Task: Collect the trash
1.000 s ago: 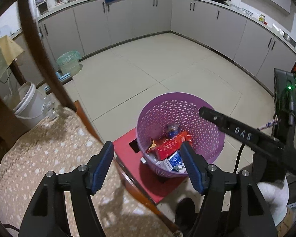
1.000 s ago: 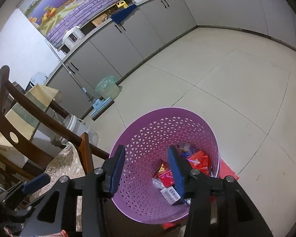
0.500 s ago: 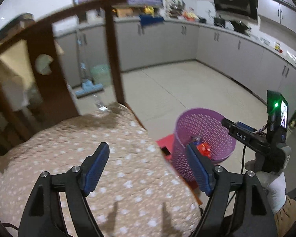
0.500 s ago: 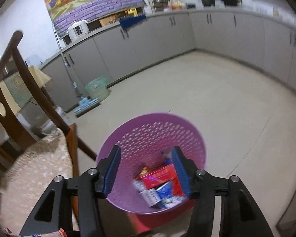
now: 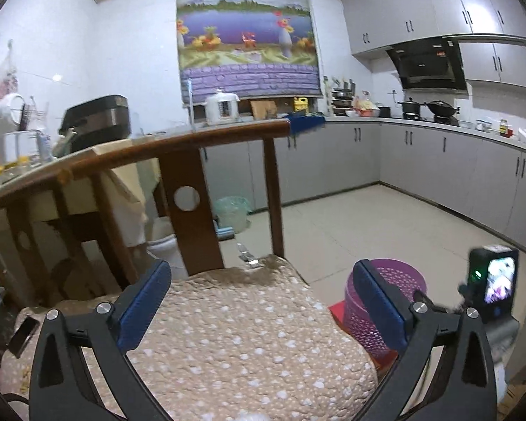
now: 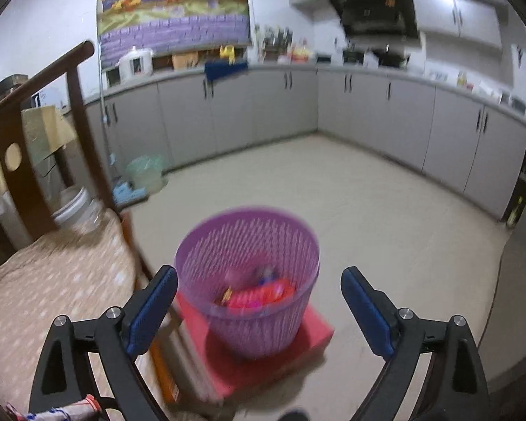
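Holding both tools with jaws spread wide and nothing between them, we see the left gripper [image 5: 261, 298] above the chair's spotted seat cushion [image 5: 235, 343], touching nothing. Our right gripper [image 6: 259, 303] hangs over the floor, its blue pads [image 6: 366, 310] framing the purple basket [image 6: 259, 319] without contact. The basket stands on a red box [image 6: 308, 333] just beside the chair [image 5: 189, 193]; inside it lies trash [image 6: 259, 294], red packaging mostly, blurred. From the left wrist view the basket [image 5: 399, 280] sits to the right of the cushion
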The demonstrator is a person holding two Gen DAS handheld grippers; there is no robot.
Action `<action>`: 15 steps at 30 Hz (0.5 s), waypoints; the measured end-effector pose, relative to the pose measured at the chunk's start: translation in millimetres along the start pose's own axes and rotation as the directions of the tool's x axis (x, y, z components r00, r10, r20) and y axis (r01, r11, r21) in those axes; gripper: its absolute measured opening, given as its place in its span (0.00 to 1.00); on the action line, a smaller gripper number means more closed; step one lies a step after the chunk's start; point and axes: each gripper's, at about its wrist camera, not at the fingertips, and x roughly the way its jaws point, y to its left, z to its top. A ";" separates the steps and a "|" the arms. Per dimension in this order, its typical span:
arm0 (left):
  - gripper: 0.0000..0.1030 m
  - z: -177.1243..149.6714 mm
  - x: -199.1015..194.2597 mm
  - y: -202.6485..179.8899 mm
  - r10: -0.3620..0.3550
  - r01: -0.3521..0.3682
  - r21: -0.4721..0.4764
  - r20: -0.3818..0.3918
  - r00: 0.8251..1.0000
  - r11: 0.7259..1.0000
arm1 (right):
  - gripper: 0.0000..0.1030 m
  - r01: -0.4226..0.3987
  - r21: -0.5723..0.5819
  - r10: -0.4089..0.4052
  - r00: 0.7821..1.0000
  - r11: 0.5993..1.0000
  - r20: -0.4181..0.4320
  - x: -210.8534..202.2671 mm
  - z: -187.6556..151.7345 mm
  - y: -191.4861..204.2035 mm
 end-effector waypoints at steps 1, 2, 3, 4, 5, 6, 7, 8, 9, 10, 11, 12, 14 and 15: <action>1.00 -2.2 -3.6 1.7 0.011 -0.011 -0.004 0.000 1.000 1.000 | 0.94 -0.005 -0.002 0.005 1.000 1.000 -0.019 -3.6 -3.3 0.6; 1.00 -4.5 -8.8 3.9 0.016 -0.016 -0.010 0.000 1.000 1.000 | 0.94 -0.011 -0.010 0.011 0.999 1.000 -0.047 -8.5 -7.0 3.2; 1.00 -5.8 -11.2 5.2 0.012 -0.012 -0.015 -0.004 1.000 1.000 | 0.94 -0.019 -0.021 0.018 0.998 1.000 -0.066 -14.2 -9.2 6.7; 1.00 -8.8 -11.1 6.8 0.001 -0.001 -0.021 -0.018 1.000 1.000 | 0.94 -0.025 -0.031 0.023 0.997 0.999 -0.074 -20.4 -10.3 10.0; 1.00 -11.7 -9.9 8.4 -0.012 0.011 -0.030 -0.038 0.999 0.999 | 0.94 -0.029 -0.036 0.026 0.997 0.999 -0.076 -25.4 -10.8 12.6; 1.00 -14.6 -7.1 9.4 -0.033 0.031 -0.043 -0.065 0.997 0.999 | 0.94 -0.037 -0.041 0.034 0.997 0.998 -0.074 -33.7 -10.3 15.4; 1.00 -17.5 -3.9 9.6 -0.066 0.061 -0.058 -0.093 0.994 0.996 | 0.94 -0.039 -0.045 0.036 0.997 0.998 -0.073 -39.6 -11.2 17.3; 1.00 -20.3 -1.3 9.2 -0.097 0.089 -0.073 -0.120 0.988 0.993 | 0.94 -0.038 -0.051 0.034 0.997 0.998 -0.069 -48.0 -10.9 18.3; 1.00 -22.1 1.6 6.7 -0.122 0.111 -0.082 -0.142 0.982 0.990 | 0.94 -0.033 -0.060 0.029 0.998 0.998 -0.063 -56.4 -11.3 18.8; 1.00 -24.3 4.1 3.5 -0.150 0.137 -0.090 -0.165 0.975 0.987 | 0.95 -0.027 -0.067 0.023 0.998 0.997 -0.060 -61.8 -11.8 19.5; 1.00 -26.6 6.2 -0.9 -0.175 0.160 -0.093 -0.183 0.968 0.983 | 0.96 -0.010 -0.079 0.006 0.999 0.997 -0.052 -71.2 -13.2 18.6; 1.00 -28.4 7.4 -5.8 -0.188 0.173 -0.092 -0.193 0.963 0.981 | 0.96 0.002 -0.087 -0.006 0.999 0.996 -0.045 -75.3 -14.2 19.2; 1.00 -30.0 10.2 -17.0 -0.207 0.197 -0.070 -0.211 0.955 0.978 | 0.96 0.033 -0.104 -0.036 0.999 0.994 -0.026 -85.5 -16.8 16.5; 1.00 -30.2 11.5 -21.7 -0.210 0.201 -0.061 -0.218 0.953 0.978 | 0.96 0.048 -0.111 -0.051 0.999 0.993 -0.020 -89.0 -17.5 14.4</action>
